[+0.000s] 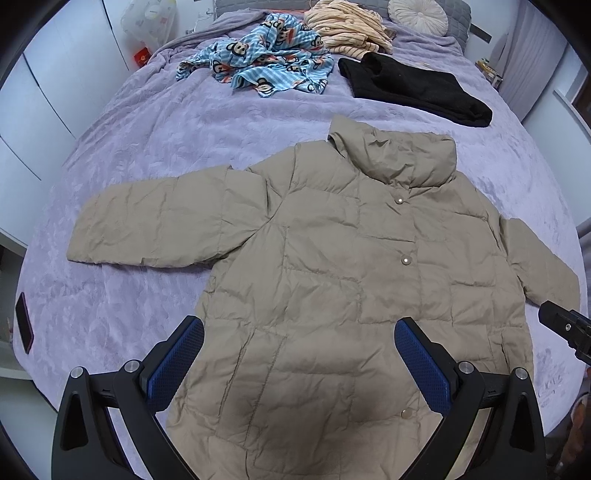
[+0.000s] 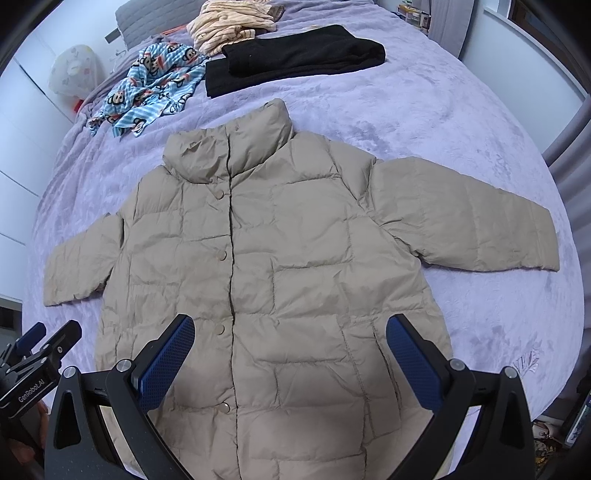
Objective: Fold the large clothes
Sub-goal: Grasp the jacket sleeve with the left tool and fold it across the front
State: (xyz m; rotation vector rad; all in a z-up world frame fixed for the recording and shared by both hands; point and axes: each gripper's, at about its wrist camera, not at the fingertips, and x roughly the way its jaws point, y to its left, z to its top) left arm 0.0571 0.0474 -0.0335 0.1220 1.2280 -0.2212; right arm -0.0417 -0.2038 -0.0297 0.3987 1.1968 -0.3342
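**Beige puffer jacket spread flat, both grippers wide and empty**

Beige quilting fills both my wrist views: the puffer jacket (image 1: pixel 332 266) lies face up on the bed, snapped shut, collar away from me, both sleeves stretched out sideways. Its hem is cut off by the bottom of each frame, so I cannot see how the lower edge lies. From the left wrist view, the far sleeve's cuff runs toward the frame edge, just beyond the tip of my right gripper (image 1: pixel 565 328), of which only a sliver shows.

Under it is a lilac plush blanket (image 1: pixel 155 147). Well past my fingertips sit a blue cartoon-print garment (image 1: pixel 266 62), a striped cream garment (image 1: pixel 347 26) and a folded black garment (image 1: pixel 413 90). White cabinet doors (image 1: pixel 40 103) stand off to the left, and a dark phone-like object (image 1: pixel 24 321) lies at the bed's edge; I cannot make it out clearly.

My left gripper (image 1: pixel 299 354) has its blue-padded fingers (image 1: pixel 177 358) spread wide over the jacket's lower front, holding nothing. My right gripper (image 2: pixel 291 350) is likewise spread wide and empty; whether either touches the fabric, I cannot tell.
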